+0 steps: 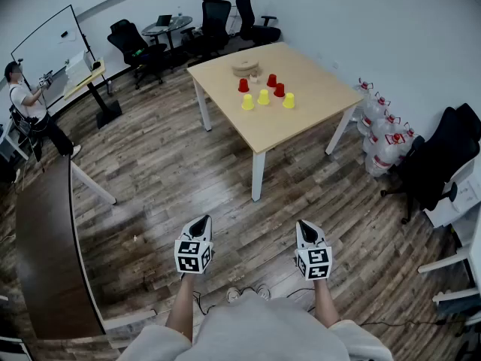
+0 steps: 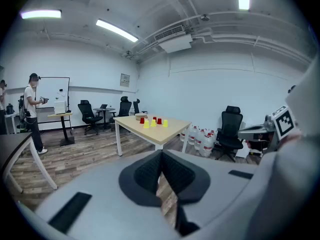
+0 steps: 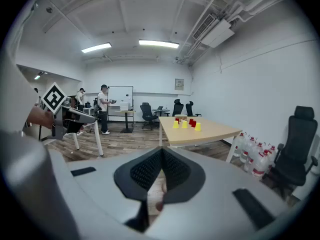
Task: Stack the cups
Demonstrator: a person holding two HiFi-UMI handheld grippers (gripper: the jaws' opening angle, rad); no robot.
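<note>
L gripper (image 1: 199, 224) & R gripper (image 1: 305, 229): both jaws together, ribbed black pads touching, nothing btwn. Both held low over wood-plank floor (image 1: 173, 171), well apart from table (image 1: 316, 77), which has a pale wood top & white legs. On it are 3 red cups (image 1: 243, 86) + 3 yellow cups (image 1: 264, 97), tapered, upside down, clustered, none stacked. Round wooden disc (image 1: 246, 69) just behind. Clear water jugs (image 1: 379, 138) by table's far side. Black chairs (image 1: 216, 17) beyond. Only floor btwn grippers & table.

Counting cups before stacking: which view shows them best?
The head view: from above, all six cups stand apart on the table, three red, three yellow. Both gripper views show them small, distant, partly overlapping.
</note>
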